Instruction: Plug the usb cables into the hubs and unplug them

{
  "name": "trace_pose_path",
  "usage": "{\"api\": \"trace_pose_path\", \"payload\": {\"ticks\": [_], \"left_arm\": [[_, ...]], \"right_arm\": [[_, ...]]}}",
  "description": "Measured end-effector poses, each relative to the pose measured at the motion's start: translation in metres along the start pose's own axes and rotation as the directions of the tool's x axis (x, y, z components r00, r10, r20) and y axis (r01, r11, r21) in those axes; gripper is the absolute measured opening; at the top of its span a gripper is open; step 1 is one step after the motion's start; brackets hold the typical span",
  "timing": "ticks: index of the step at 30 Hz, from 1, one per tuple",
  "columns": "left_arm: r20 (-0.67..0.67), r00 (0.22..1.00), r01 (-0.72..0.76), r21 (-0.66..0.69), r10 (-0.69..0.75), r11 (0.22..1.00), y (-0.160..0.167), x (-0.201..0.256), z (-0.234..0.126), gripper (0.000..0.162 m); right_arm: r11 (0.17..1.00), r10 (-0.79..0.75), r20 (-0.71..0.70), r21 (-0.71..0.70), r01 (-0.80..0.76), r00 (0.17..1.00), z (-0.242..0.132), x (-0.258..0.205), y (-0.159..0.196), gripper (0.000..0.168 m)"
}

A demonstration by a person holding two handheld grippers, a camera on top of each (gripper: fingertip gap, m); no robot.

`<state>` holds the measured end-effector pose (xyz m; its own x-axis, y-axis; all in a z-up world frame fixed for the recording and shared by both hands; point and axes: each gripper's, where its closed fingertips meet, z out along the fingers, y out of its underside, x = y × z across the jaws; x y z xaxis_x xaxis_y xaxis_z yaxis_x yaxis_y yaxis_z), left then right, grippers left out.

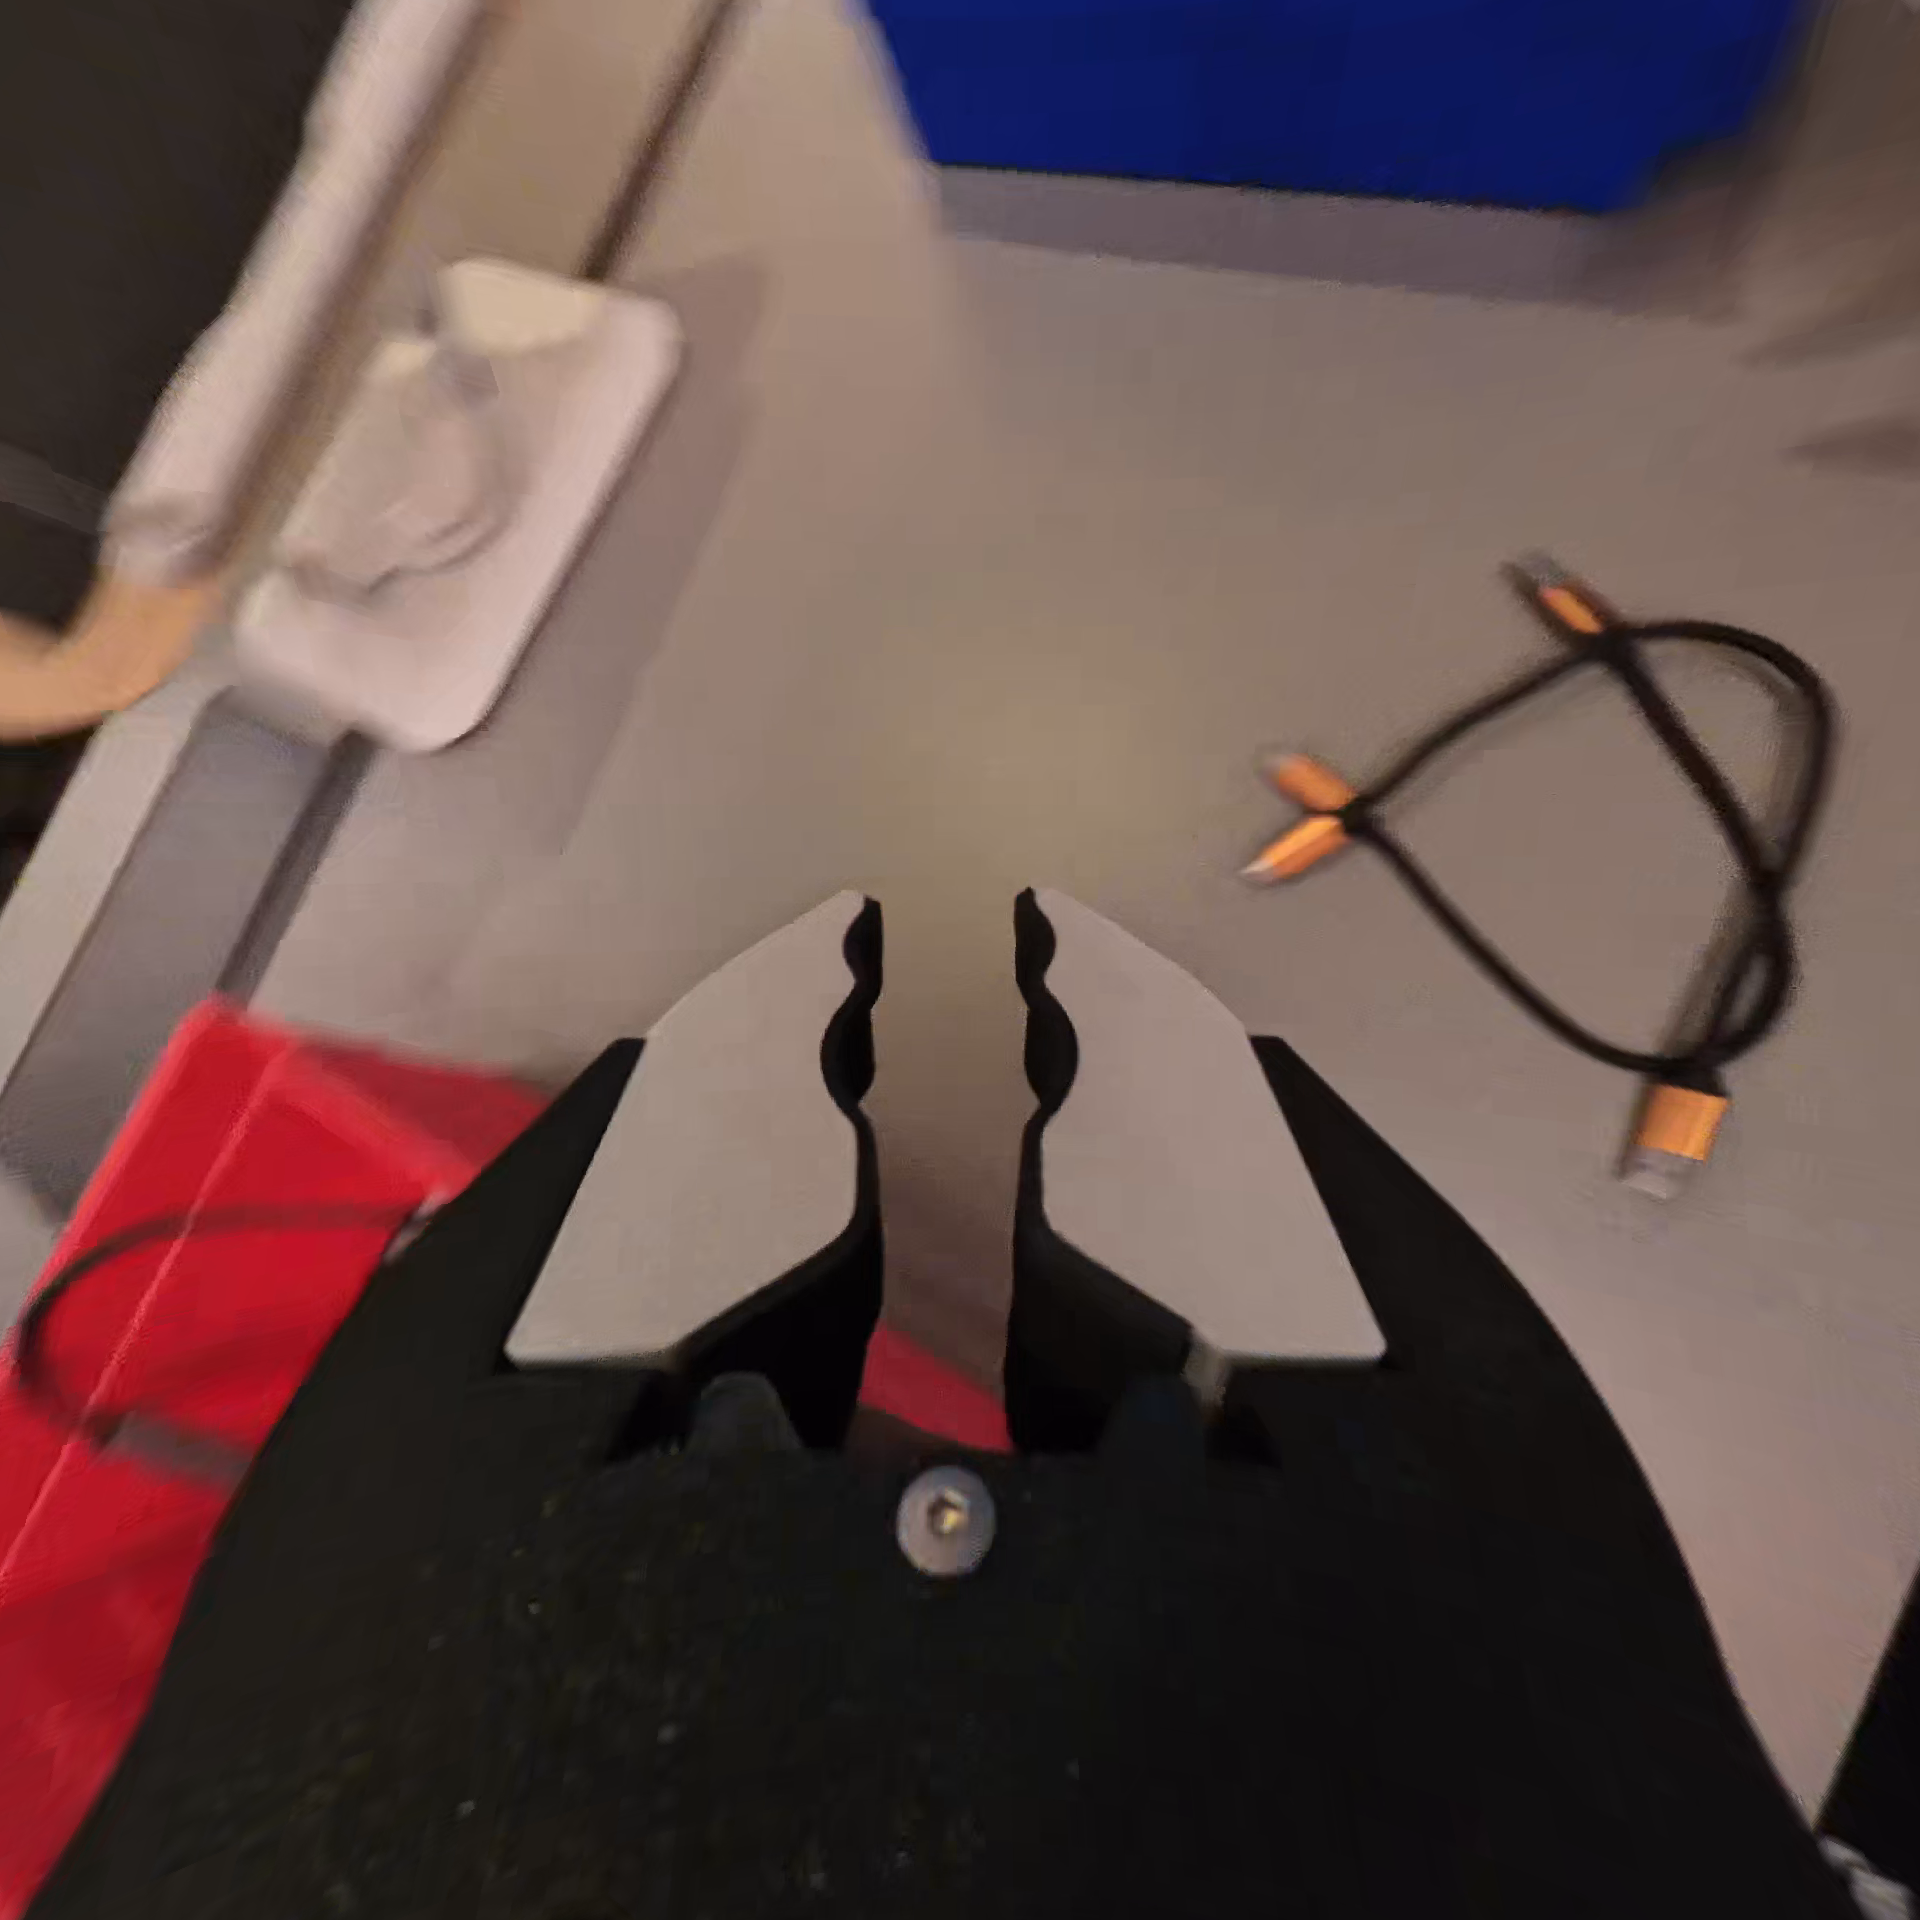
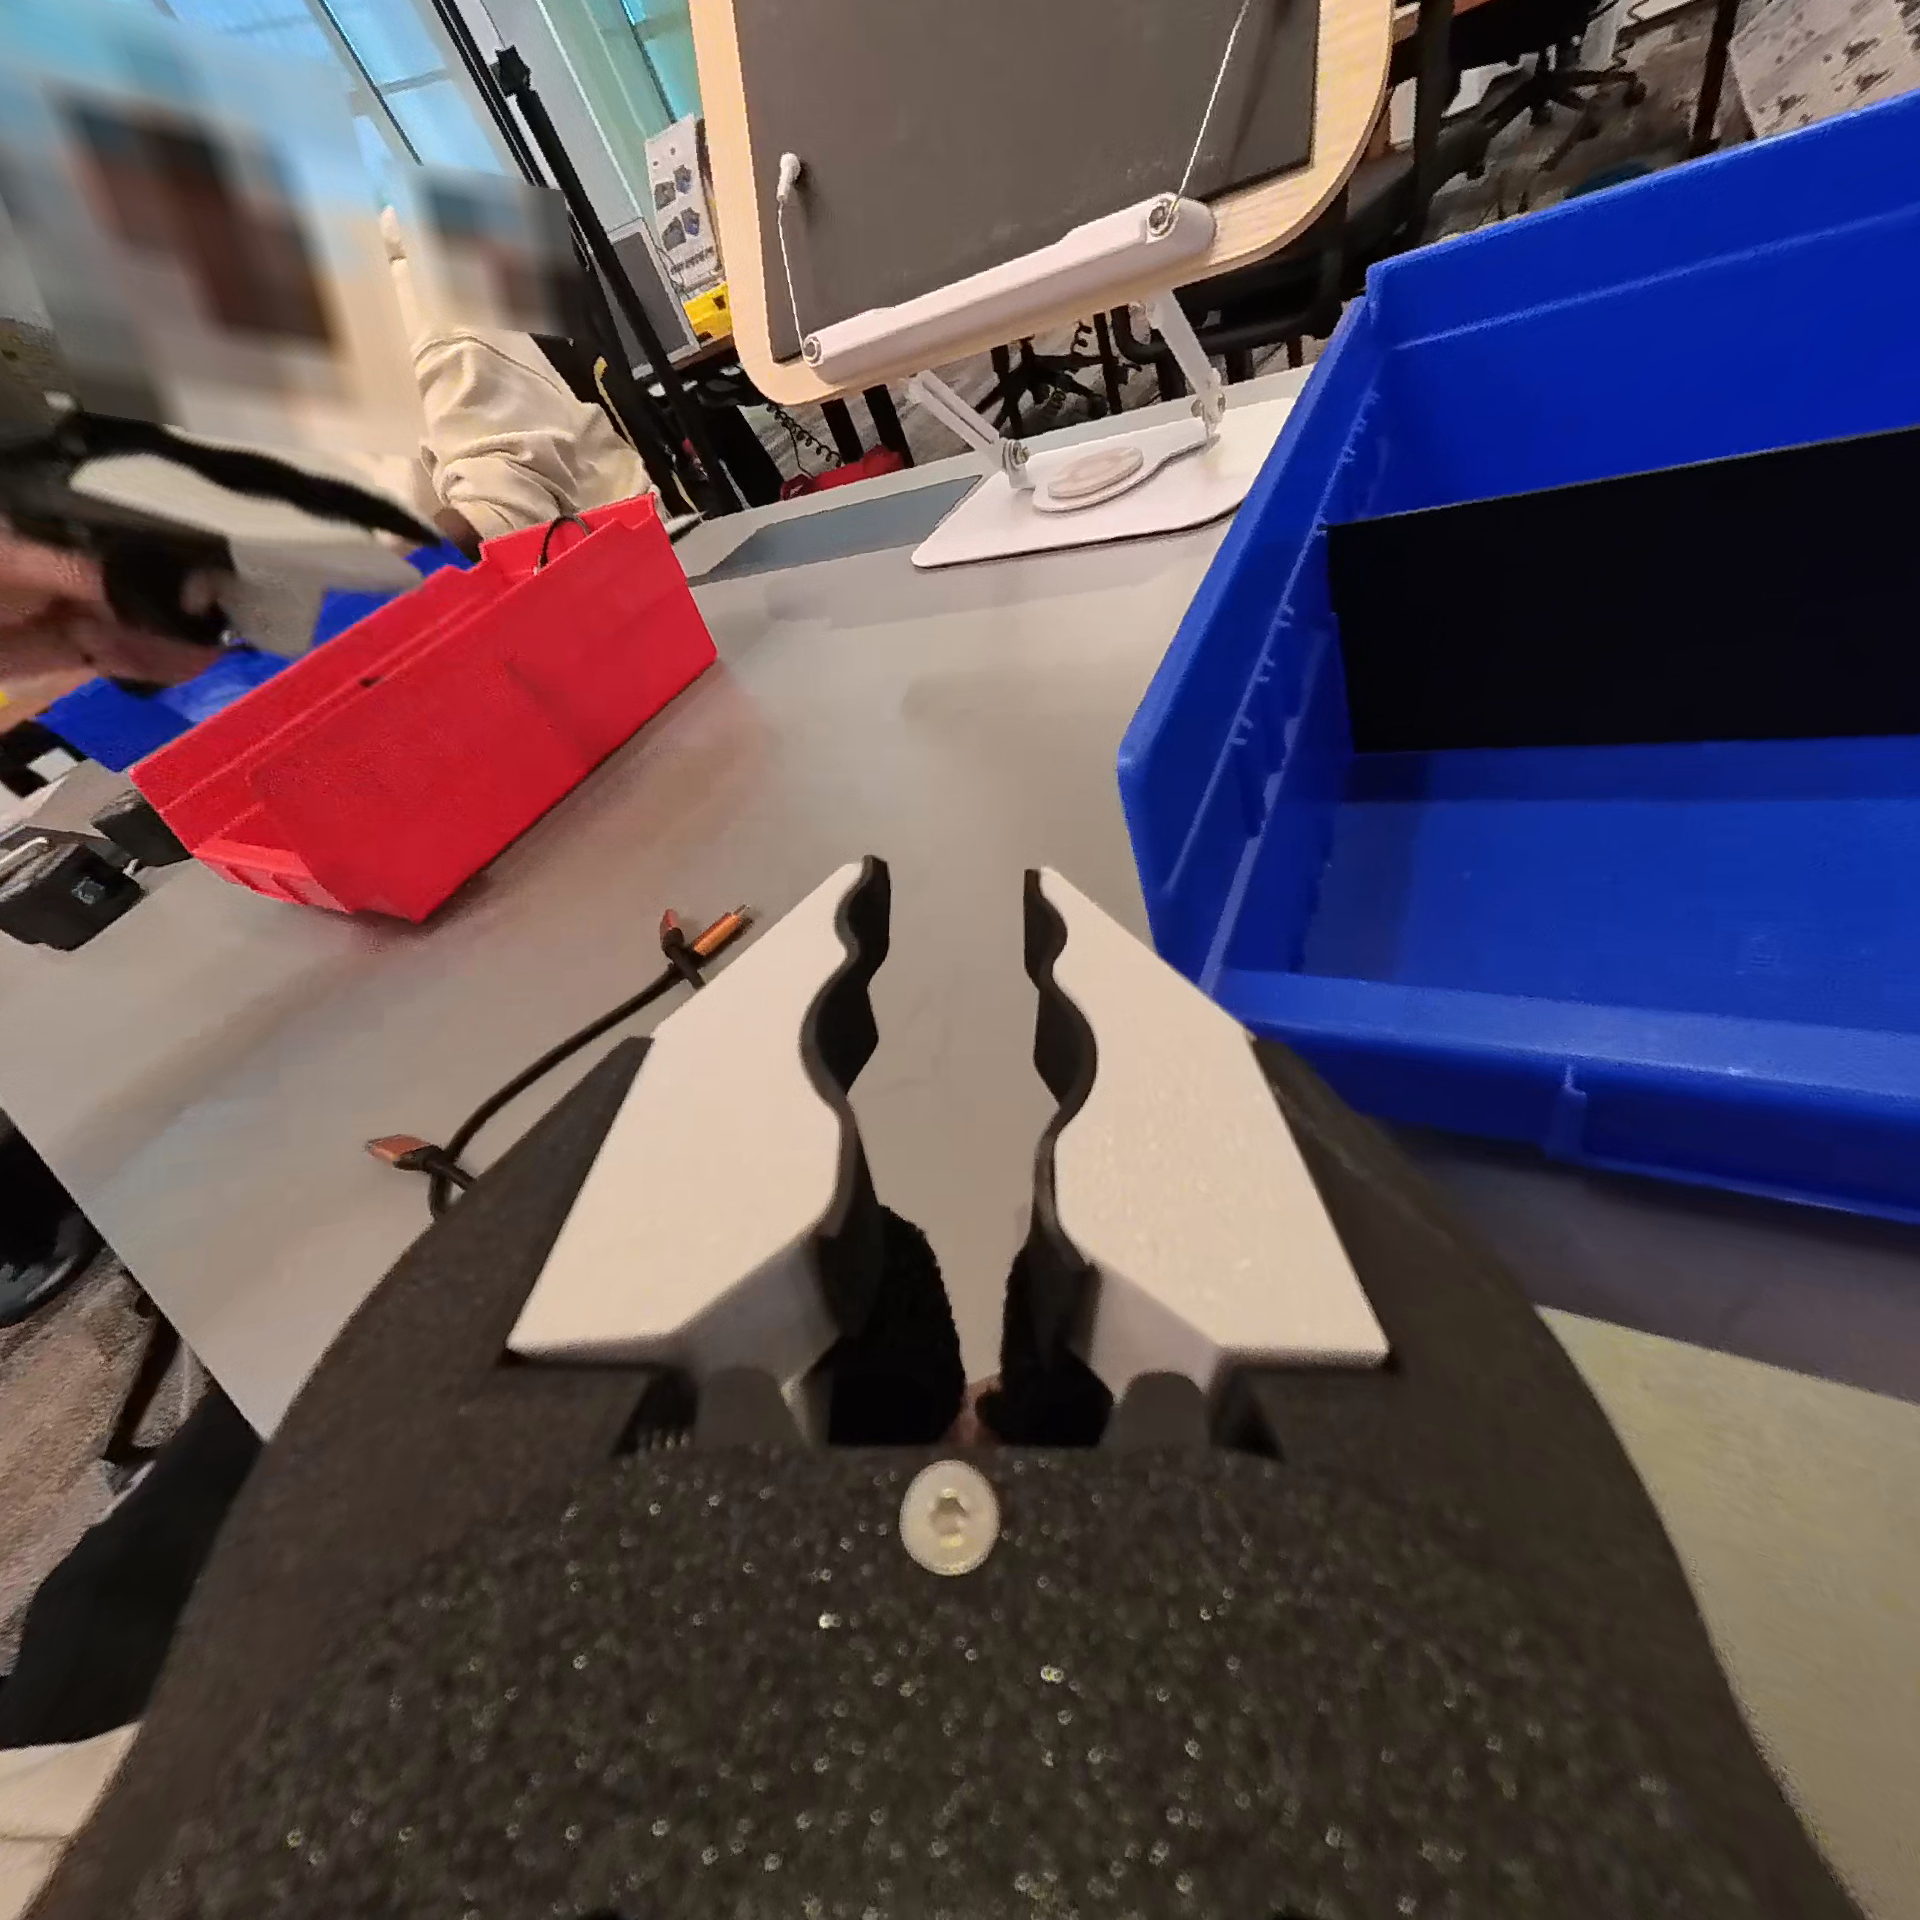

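The red bin (image 1: pixel 208 1226) sat on the left of the gray desk (image 1: pixel 1039 582), hard plastic with a thin black wire lying in it. The left gripper (image 1: pixel 948 914) hung just above the bare desk beside it, its jaws a little apart and holding nothing. To its right lay a black cable (image 1: pixel 1766 862), soft and looped, with shiny orange plugs. The right gripper (image 2: pixel 956 883) hovered with jaws also narrow and empty, next to the big, smooth blue bin (image 2: pixel 1558 1049).
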<state>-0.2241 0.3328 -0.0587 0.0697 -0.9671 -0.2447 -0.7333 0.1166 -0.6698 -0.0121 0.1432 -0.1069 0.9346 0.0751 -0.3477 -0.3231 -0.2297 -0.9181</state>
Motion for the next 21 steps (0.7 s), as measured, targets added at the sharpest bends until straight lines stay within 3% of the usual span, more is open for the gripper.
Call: {"api": "trace_pose_path", "payload": {"ticks": [2,5,9,14,17,19,21], "left_arm": [[0.061,0.992,0.109,-0.006,-0.109,0.994,0.019,-0.052,-0.026,0.025],[0.211,0.961,0.210,-0.132,-0.179,0.969,0.067,-0.125,-0.048,0.032],[0.348,0.893,0.386,-0.271,-0.284,0.882,0.132,-0.195,-0.036,0.039],[0.435,0.860,0.461,-0.438,-0.267,0.772,0.199,-0.230,0.001,0.046],[0.404,0.863,0.477,-0.449,-0.304,0.756,0.207,-0.230,0.022,0.044],[0.410,0.864,0.469,-0.446,-0.292,0.762,0.209,-0.233,0.026,0.025],[0.452,0.854,0.454,-0.405,-0.258,0.794,0.203,-0.239,0.021,0.022]], "right_arm": [[1.000,0.009,0.012,-0.008,-0.009,1.000,0.003,-0.003,0.002,0.024],[1.000,0.003,0.029,-0.019,-0.002,1.000,0.008,-0.008,0.004,0.024],[0.999,-0.020,0.041,-0.034,0.021,0.999,0.016,-0.014,0.006,0.024],[0.999,-0.017,0.061,-0.050,0.020,0.998,0.024,-0.020,0.010,0.024],[0.998,-0.023,0.060,-0.058,0.026,0.998,0.023,-0.021,0.013,0.024],[0.998,-0.023,0.055,-0.058,0.026,0.998,0.022,-0.019,0.013,0.024],[0.998,-0.020,0.045,-0.056,0.023,0.999,0.018,-0.016,0.013,0.024]]}}
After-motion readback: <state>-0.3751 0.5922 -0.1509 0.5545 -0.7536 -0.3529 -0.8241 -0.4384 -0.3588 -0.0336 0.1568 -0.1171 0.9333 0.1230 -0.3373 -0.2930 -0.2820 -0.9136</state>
